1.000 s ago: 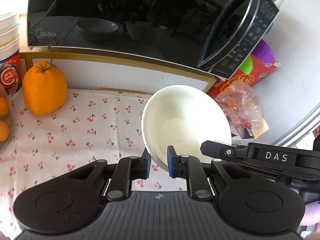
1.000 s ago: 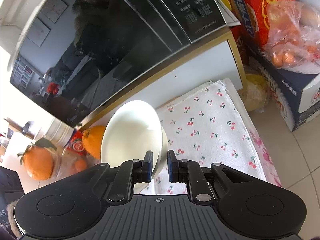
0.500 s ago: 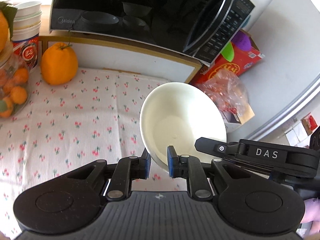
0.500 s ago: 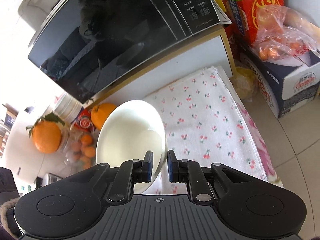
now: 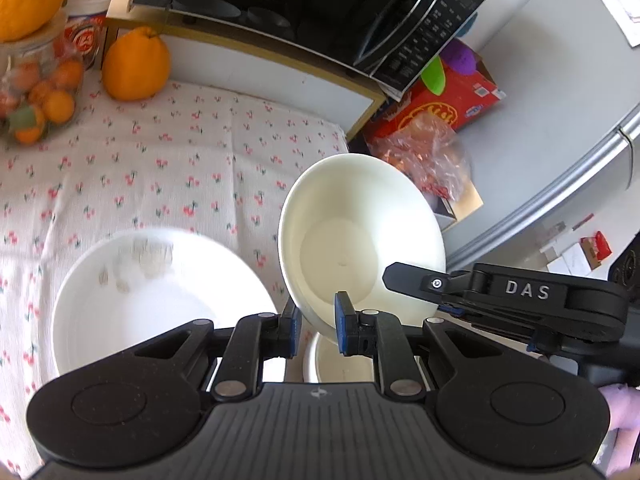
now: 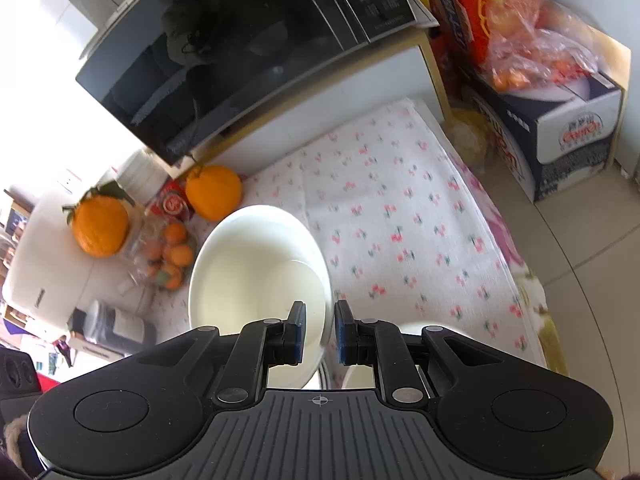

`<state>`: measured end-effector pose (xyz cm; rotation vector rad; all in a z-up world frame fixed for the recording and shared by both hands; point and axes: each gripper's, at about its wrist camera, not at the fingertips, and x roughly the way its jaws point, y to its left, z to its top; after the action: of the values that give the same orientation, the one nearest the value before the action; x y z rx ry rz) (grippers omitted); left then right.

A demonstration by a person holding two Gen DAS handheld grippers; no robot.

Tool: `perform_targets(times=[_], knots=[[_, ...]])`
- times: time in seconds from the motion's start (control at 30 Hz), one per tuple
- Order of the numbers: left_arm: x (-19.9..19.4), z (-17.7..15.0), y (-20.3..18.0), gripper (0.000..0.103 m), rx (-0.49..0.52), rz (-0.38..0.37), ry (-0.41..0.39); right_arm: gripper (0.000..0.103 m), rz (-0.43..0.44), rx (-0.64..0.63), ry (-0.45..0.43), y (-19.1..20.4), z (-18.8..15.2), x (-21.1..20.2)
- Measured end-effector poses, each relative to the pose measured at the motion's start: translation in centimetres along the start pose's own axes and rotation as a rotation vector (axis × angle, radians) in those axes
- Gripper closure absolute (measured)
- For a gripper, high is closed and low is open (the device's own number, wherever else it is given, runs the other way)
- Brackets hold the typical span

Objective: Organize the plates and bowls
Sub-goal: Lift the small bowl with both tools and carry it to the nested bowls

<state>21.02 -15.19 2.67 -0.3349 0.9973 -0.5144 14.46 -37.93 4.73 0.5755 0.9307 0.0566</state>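
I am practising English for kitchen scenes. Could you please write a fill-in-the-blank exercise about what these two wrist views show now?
1. The left gripper is shut on the rim of a white ____.
2. The cloth on the table is printed with small ____.
3. The black microwave has its door ____.
4. Beside the held bowl in the left wrist view, a white ____ lies on the cloth.

Missing words: bowl; cherries; closed; plate

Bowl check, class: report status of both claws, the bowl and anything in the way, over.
Left claw and right claw both shut on white bowl rim, bowl tilted, off the cloth. White plate and another bowl below. Path clear.
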Motion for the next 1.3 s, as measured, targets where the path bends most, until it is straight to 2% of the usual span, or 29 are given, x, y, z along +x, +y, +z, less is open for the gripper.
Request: perform_targets(times=[0.27,0.47,0.67,0.83,1.3], knots=[[-0.7,-2.5,0.2,0.087,0.016,-0.015,-0.002,0.089,-0.003,0.014,0.004,-0.7,-2.6,-0.9],[-0.3,-3.3,0.2,0.087,0.018,-0.042,0.032,0.089,0.008,0.101,0.011,-2.4,-3.7,-1.2],[0.7,-4.3,-0.6,0.086,0.023,-0.057,0.081,0.087,-0.058,0.074,0.013,-2.8,-4.6,-1.8],[1.5,-4.7,-0.3,0.085,-0.013,-0.084,0.132,0.087,-0.086,0.075,0.026,-3.6,-5.1,-2.0],[3.2,-5.1,-0.6,0.084,-0.057,-0.097,0.187,0.087,-0.164,0.046,0.030,-4.5,-5.2,-1.8]])
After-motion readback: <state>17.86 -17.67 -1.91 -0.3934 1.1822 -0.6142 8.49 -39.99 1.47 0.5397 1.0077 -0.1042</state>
